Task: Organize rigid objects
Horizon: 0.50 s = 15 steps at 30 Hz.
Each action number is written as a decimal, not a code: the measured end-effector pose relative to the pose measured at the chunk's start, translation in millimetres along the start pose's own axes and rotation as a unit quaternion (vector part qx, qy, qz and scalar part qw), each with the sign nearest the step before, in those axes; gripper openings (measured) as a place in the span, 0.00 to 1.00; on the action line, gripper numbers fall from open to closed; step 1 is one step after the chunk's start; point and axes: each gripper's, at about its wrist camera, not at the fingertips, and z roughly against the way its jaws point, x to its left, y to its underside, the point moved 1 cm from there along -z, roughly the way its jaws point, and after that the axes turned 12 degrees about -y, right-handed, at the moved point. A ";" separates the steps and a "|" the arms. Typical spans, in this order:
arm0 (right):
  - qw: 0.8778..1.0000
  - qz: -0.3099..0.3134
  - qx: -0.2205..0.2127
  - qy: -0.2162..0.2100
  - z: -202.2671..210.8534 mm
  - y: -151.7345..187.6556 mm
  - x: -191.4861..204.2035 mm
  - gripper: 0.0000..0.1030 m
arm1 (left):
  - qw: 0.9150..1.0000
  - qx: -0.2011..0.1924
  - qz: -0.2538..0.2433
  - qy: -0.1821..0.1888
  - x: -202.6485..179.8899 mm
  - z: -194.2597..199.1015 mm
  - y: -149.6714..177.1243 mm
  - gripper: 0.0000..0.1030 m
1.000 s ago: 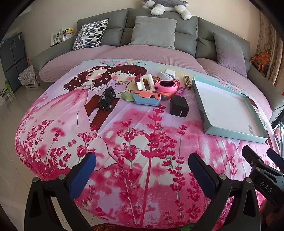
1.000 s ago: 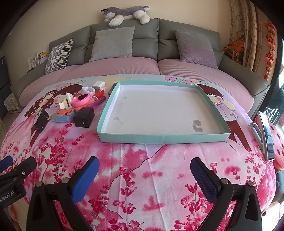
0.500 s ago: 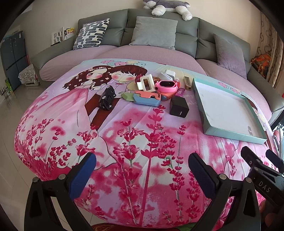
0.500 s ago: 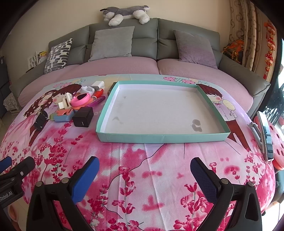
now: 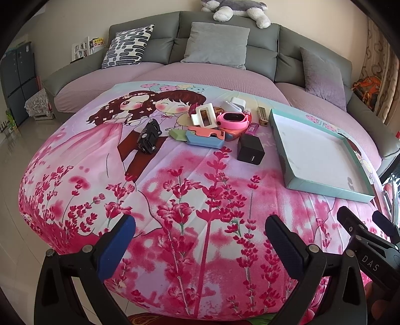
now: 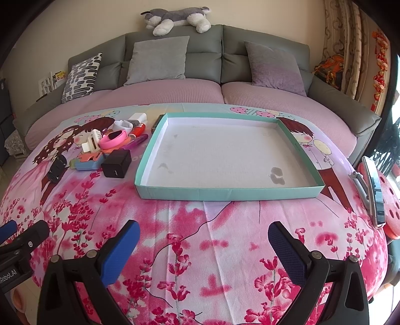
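A teal-rimmed shallow tray [image 6: 228,194] [image 5: 326,187] lies empty on the pink floral cloth. Left of it sits a cluster of small objects: a black cube charger [image 5: 250,149] [image 6: 116,163], a pink watch [image 5: 233,120] [image 6: 112,139], a black toy car [image 5: 149,135] [image 6: 57,168], a blue and orange block [image 5: 205,138], a white frame piece [image 5: 204,116] and a white charger [image 5: 236,103]. My left gripper [image 5: 200,240] is open and empty near the front edge, well short of the cluster. My right gripper [image 6: 203,246] is open and empty in front of the tray.
A grey sofa [image 6: 175,62] with cushions stands behind the table, a plush dog [image 6: 175,16] on top. A phone on a stand [image 6: 373,190] and a red stool [image 6: 390,200] are at the right edge. Floor lies to the left [image 5: 15,155].
The left view has shifted slightly; the table looks a little farther and lower. The right gripper has barely moved. Both grippers stay open and empty.
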 end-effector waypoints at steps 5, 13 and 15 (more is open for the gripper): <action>1.000 0.000 0.000 0.000 -0.1 0.0 -0.1 1.00 | 1.000 -0.001 0.002 0.001 0.0 -0.6 0.1 1.00; 1.000 -0.001 0.000 0.000 -0.4 0.3 -0.4 1.00 | 1.000 -0.001 0.004 0.001 1.8 -0.8 0.1 1.00; 1.000 -0.002 0.000 0.000 -0.6 0.8 -0.7 1.00 | 1.000 -0.001 0.004 0.001 1.8 -0.9 0.0 1.00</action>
